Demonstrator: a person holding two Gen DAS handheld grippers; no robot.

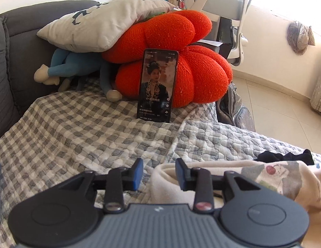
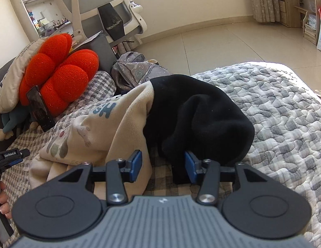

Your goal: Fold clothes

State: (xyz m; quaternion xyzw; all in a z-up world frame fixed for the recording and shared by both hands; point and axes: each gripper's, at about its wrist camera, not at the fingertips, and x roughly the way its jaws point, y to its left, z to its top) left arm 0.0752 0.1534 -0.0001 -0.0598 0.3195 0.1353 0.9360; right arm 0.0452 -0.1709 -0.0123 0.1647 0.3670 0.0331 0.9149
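Note:
A cream garment (image 2: 98, 128) with printed pictures and blue letters lies crumpled on the checked quilt (image 2: 284, 113). A black garment (image 2: 201, 113) is bunched up against its right side. My right gripper (image 2: 163, 165) is open low over the quilt. The cream cloth's edge lies by its left pad and a black fold rests against its right pad; nothing is pinched. My left gripper (image 1: 159, 172) is open too, at the rolled left edge of the cream garment (image 1: 274, 175). Only quilt and that edge show between its pads. A bit of the black garment (image 1: 284, 157) peeks out behind.
A phone (image 1: 157, 86) with a lit screen leans on a red pumpkin cushion (image 1: 181, 51). A grey pillow (image 1: 94, 26) and a blue plush toy (image 1: 73, 66) lie by the sofa back (image 1: 7, 62). A backpack (image 2: 137, 70) and an office chair (image 2: 102, 6) stand beside the tiled floor.

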